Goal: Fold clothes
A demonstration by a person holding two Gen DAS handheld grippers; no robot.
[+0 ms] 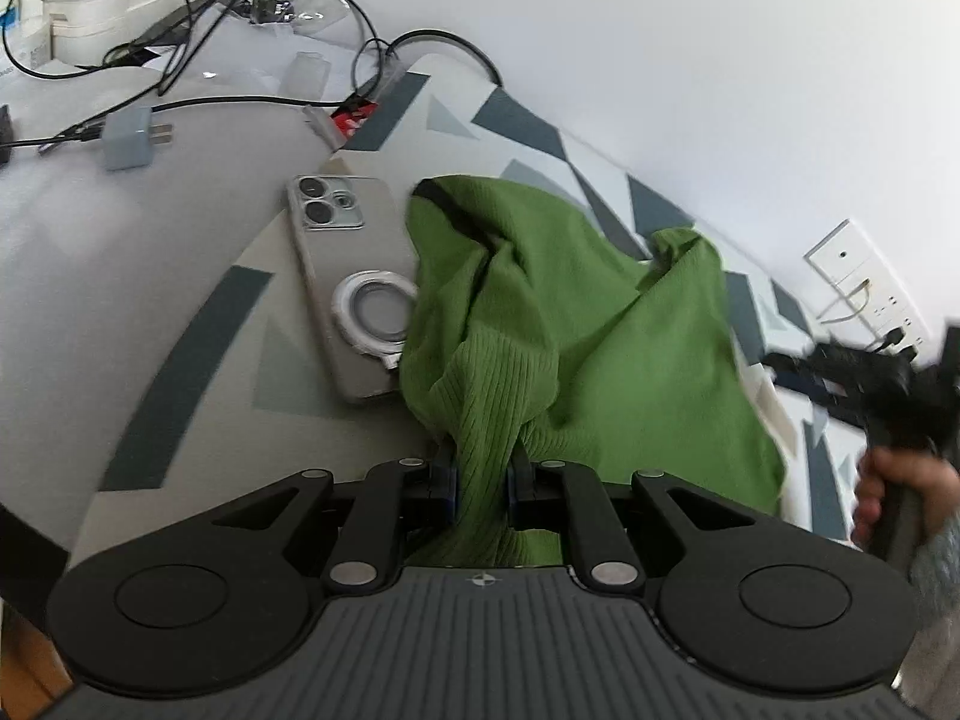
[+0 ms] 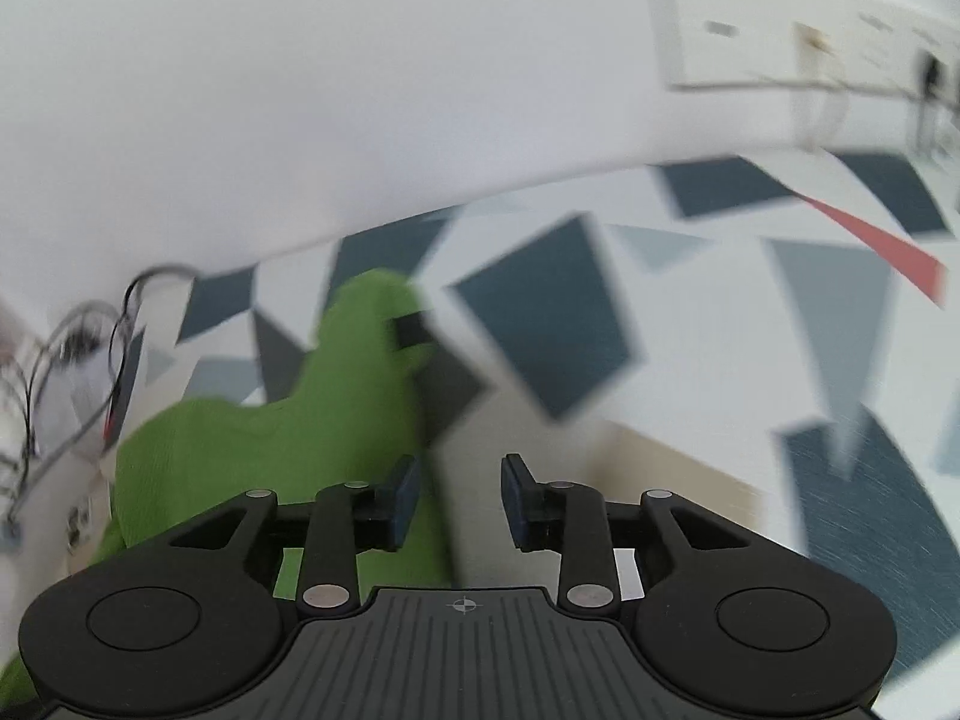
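A green knitted garment (image 1: 576, 312) lies bunched on a table with a grey and dark geometric cloth (image 1: 180, 360). My left gripper (image 1: 483, 474) is shut on a ribbed fold of the garment, which runs up between the fingers. In the left wrist view the right gripper (image 1: 888, 384) shows at the far right edge, held by a hand, blurred. In the right wrist view my right gripper (image 2: 459, 498) is open and empty, with the garment (image 2: 288, 432) to its left and below the left finger. That view is motion-blurred.
A phone (image 1: 351, 282) with a ring holder lies face down, touching the garment's left edge. A plug adapter (image 1: 129, 138) and black cables (image 1: 240, 30) lie at the back left. A white wall with sockets (image 1: 858, 276) runs behind the table.
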